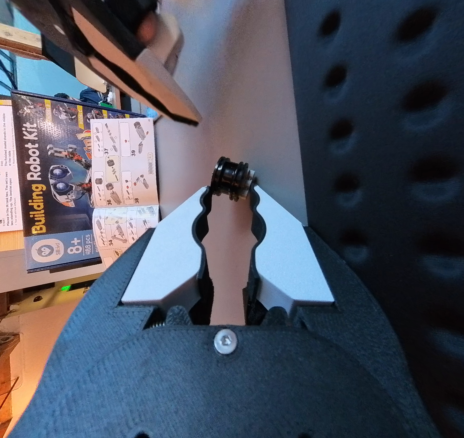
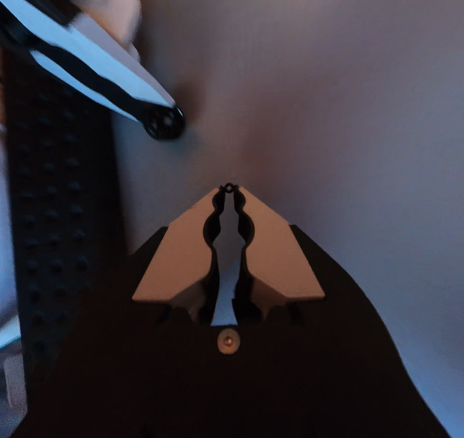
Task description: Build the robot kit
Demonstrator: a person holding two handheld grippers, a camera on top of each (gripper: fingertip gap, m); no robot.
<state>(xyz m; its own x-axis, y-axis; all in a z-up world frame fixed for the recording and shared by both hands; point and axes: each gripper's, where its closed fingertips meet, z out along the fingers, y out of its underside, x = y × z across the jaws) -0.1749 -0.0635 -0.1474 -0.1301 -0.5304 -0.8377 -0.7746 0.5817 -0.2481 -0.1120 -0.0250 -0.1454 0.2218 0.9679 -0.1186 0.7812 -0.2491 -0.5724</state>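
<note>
My left gripper [image 1: 231, 190] is shut on a small black grooved wheel piece [image 1: 229, 177] with white parts at one end, held at its fingertips over a white surface [image 1: 238, 74]. My right gripper [image 2: 228, 189] is shut on a tiny black ring-ended part [image 2: 228, 187] pinched at the very tips. In the left wrist view the right gripper [image 1: 192, 120] reaches in from the upper left with its jaws together, apart from the wheel piece. In the right wrist view the left gripper [image 2: 163, 114] shows blurred at the upper left, carrying the black wheel piece [image 2: 164, 125].
A dark studded panel [image 1: 389, 149] stands along one side and also shows in the right wrist view [image 2: 57, 174]. A dark blue kit box [image 1: 57, 174] and an open instruction booklet [image 1: 125, 164] stand at the left.
</note>
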